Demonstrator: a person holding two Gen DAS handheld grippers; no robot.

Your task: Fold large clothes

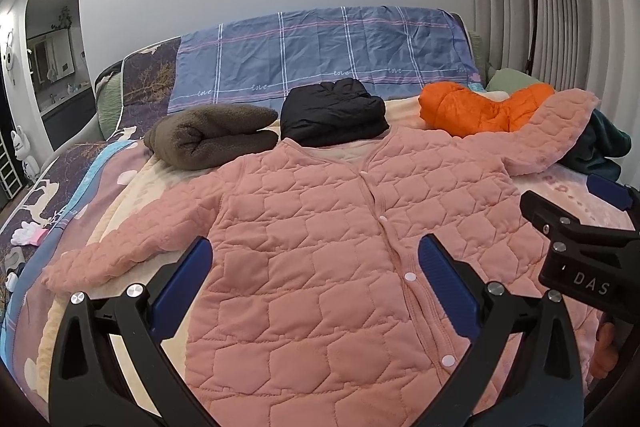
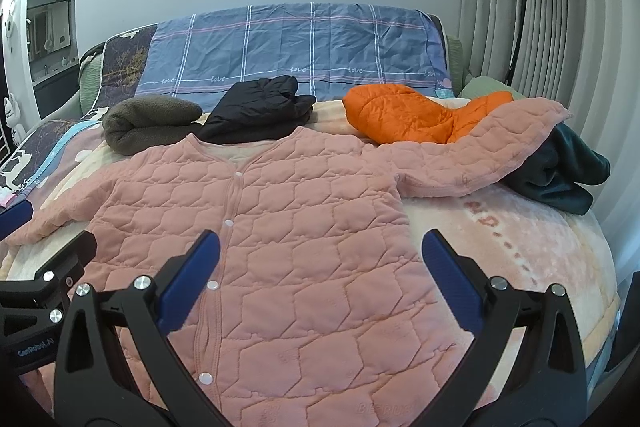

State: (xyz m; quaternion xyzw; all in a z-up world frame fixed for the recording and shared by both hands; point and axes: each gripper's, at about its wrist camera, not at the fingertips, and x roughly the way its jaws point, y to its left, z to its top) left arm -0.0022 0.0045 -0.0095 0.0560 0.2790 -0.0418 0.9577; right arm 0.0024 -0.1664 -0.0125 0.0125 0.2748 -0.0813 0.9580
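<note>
- Pink quilted jacket [image 1: 332,227] lies face up and snapped shut on the bed [image 2: 560,247], filling the lower middle of both views, collar toward 12 o'clock.
- Its one sleeve [image 1: 120,255] trails out toward 8 o'clock in the left wrist view; the other sleeve [image 2: 480,151] runs up toward 2 o'clock, draped over a dark teal garment [image 2: 560,171] and just touching the orange jacket [image 2: 400,115].
- Left gripper [image 1: 316,267] hovers over the jacket's body with its fingers spread wide, holding nothing.
- Right gripper [image 2: 320,259] likewise hangs above the front with fingers wide and empty.
- Folded brown fleece [image 1: 212,135] and a black puffer [image 1: 332,115] sit at 11 and 12 o'clock, just beyond the collar.
- Padded cloth like this is probably light, soft and springy: it should bend easily but resist a sharp crease and puff back.
- Likely best holds are a cuff or the shoulder seam, pinching a thick quilted edge; the raised sleeve at 2 o'clock may drag its neighbours if pulled carelessly.
</note>
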